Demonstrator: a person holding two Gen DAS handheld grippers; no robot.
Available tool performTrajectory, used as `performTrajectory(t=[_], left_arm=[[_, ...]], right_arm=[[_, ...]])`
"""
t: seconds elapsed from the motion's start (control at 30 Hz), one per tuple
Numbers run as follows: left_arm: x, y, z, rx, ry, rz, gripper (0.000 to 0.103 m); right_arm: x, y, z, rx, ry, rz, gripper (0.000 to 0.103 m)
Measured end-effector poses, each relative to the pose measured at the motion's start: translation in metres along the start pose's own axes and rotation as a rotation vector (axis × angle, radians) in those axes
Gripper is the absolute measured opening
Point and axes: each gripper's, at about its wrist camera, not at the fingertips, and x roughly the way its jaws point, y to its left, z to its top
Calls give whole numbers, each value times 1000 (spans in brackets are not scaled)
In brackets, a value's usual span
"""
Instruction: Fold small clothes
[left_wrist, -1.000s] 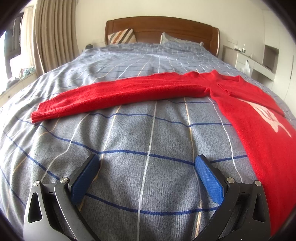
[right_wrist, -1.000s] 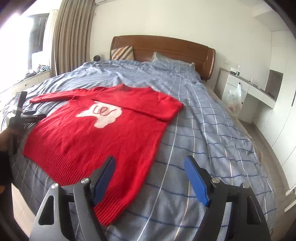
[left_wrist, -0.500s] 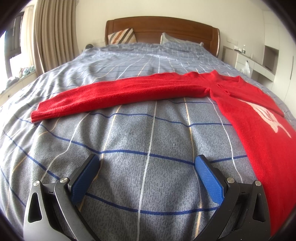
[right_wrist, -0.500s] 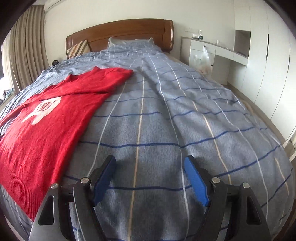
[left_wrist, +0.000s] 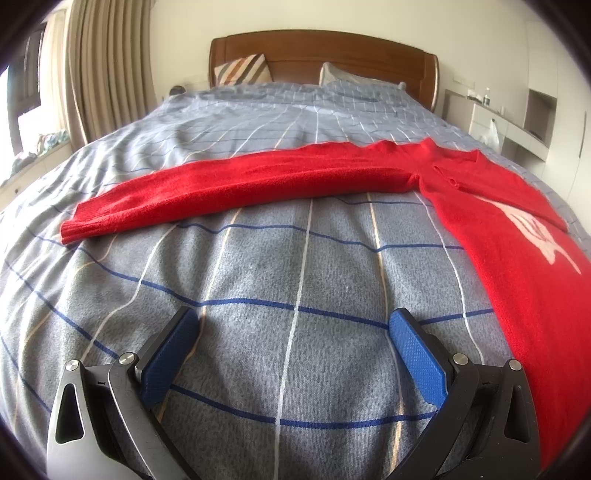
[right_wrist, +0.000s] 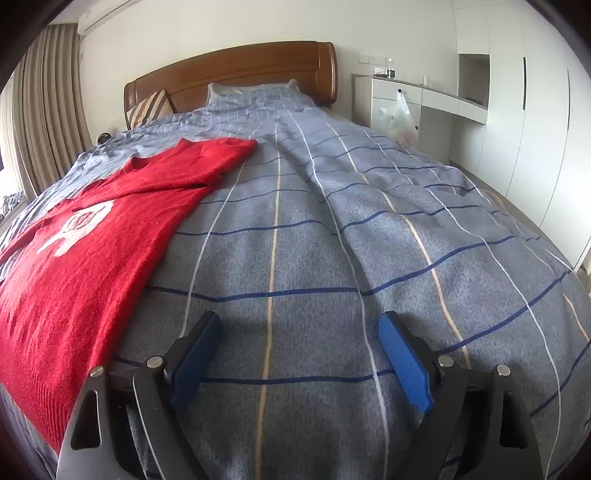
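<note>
A red sweater with a white emblem lies flat on the bed. One long sleeve stretches out to the left in the left wrist view. In the right wrist view the sweater fills the left side, its other sleeve folded across the chest. My left gripper hovers open over bare bedspread, short of the sleeve. My right gripper hangs low over the bedspread to the right of the sweater's side edge. Its jaws are opening and nothing is between them.
The bed wears a grey-blue checked cover, with pillows and a wooden headboard at the far end. Curtains hang on the left. A white desk with a plastic bag and wardrobes stand on the right.
The right gripper swung from above the sweater's hem to the right and lower, over bare bedspread, and its jaws spread wider. The left gripper held still.
</note>
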Motion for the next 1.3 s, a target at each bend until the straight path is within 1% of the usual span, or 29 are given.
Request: performTrajectory(t=[0.4, 0.47, 0.5, 0.6, 0.63, 0.67, 0.77, 0.83, 0.93, 0.97, 1.0, 1.03, 1.07, 1.1, 1.13, 1.17, 1.2, 1.23, 1.3], left_arm=[[1, 1, 3, -3, 23, -12, 103], [-1, 2, 4, -23, 42, -17, 103], [-2, 3, 5, -37, 55, -29, 102], [-12, 12, 16, -74, 83, -108, 102], [-16, 19, 22, -98, 79, -133, 102], [-21, 28, 30, -127, 65, -139, 102], [-27, 72, 59, -254, 27, -109, 102], [-17, 114, 70, -390, 47, -73, 102], [9, 167, 70, -568, 113, -6, 100], [17, 179, 68, -609, 137, 7, 95], [22, 186, 67, -639, 148, -2, 90], [28, 191, 66, -656, 154, -17, 78], [32, 192, 67, -660, 157, -27, 73], [36, 192, 68, -658, 154, -35, 70], [40, 191, 68, -658, 149, -40, 55], [43, 191, 68, -658, 152, -30, 22], [46, 190, 66, -663, 164, -3, 5], [46, 191, 65, -673, 164, 9, 7], [36, 188, 71, -666, 129, 37, 6]], right_arm=[[2, 2, -2, -13, -14, -7, 91], [2, 2, -2, -14, -14, -7, 91], [2, 2, -2, -14, -15, -7, 92], [2, 3, -2, -14, -15, -7, 92], [2, 3, -2, -14, -15, -7, 92], [2, 3, -2, -14, -15, -7, 92], [3, 3, -2, -16, -15, -7, 92], [3, 3, -1, -16, -16, -7, 93], [3, 3, -1, -18, -16, -8, 93], [3, 3, -1, -18, -16, -8, 93], [3, 3, -1, -18, -16, -8, 93], [3, 3, -1, -18, -17, -8, 93], [3, 3, -1, -18, -17, -8, 93], [3, 4, -1, -18, -18, -8, 93], [3, 4, -1, -19, -18, -9, 93], [3, 4, -1, -20, -19, -10, 93], [3, 4, -1, -21, -19, -11, 93], [4, 4, 0, -21, -19, -12, 93], [4, 4, 0, -21, -19, -11, 93]])
